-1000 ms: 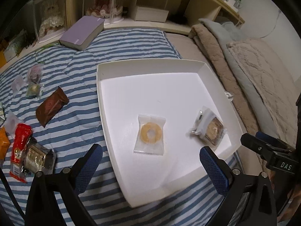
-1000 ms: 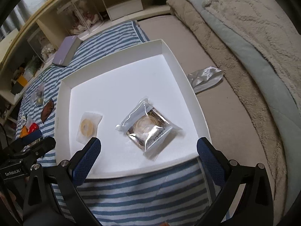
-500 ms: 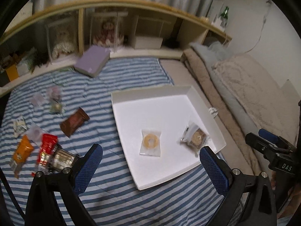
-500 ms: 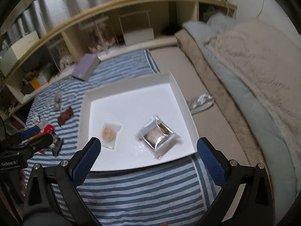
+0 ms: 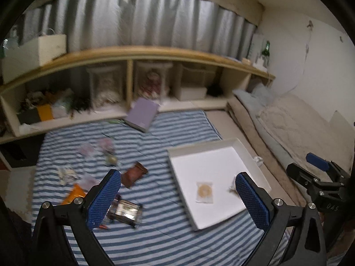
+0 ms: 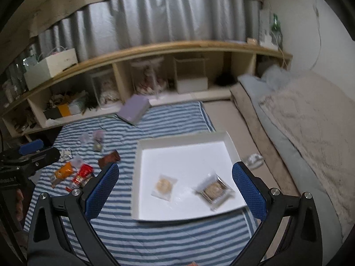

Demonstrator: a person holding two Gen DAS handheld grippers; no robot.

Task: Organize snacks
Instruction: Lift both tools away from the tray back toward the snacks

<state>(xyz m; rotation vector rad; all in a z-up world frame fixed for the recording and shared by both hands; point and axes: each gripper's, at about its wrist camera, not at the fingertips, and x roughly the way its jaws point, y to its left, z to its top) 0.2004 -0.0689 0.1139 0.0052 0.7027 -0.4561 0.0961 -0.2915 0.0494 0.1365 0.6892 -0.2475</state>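
A white tray (image 6: 184,153) (image 5: 213,157) lies on a blue-striped blanket. Inside it sit a clear packet with a round yellow biscuit (image 6: 164,185) (image 5: 205,191) and a clear-wrapped brown cookie (image 6: 214,190). Left of the tray loose snacks are scattered: a brown packet (image 5: 133,175) (image 6: 109,159), a red packet (image 6: 83,173), an orange packet (image 5: 74,196) (image 6: 63,170) and a shiny clear-wrapped one (image 5: 125,210). My left gripper (image 5: 177,197) is open, high above the blanket. My right gripper (image 6: 175,190) is open, high above the tray's near edge. Both hold nothing.
A purple book (image 5: 143,114) lies at the blanket's far edge by a low wooden shelf (image 5: 133,53) with boxes and dolls. A beige fleece and grey bedding (image 6: 310,133) run along the right. A crumpled silver wrapper (image 6: 255,158) lies right of the tray.
Both grippers have pulled up and back from the tray, so the tray looks smaller and the shelf and curtain have come into view. Nothing was picked up.
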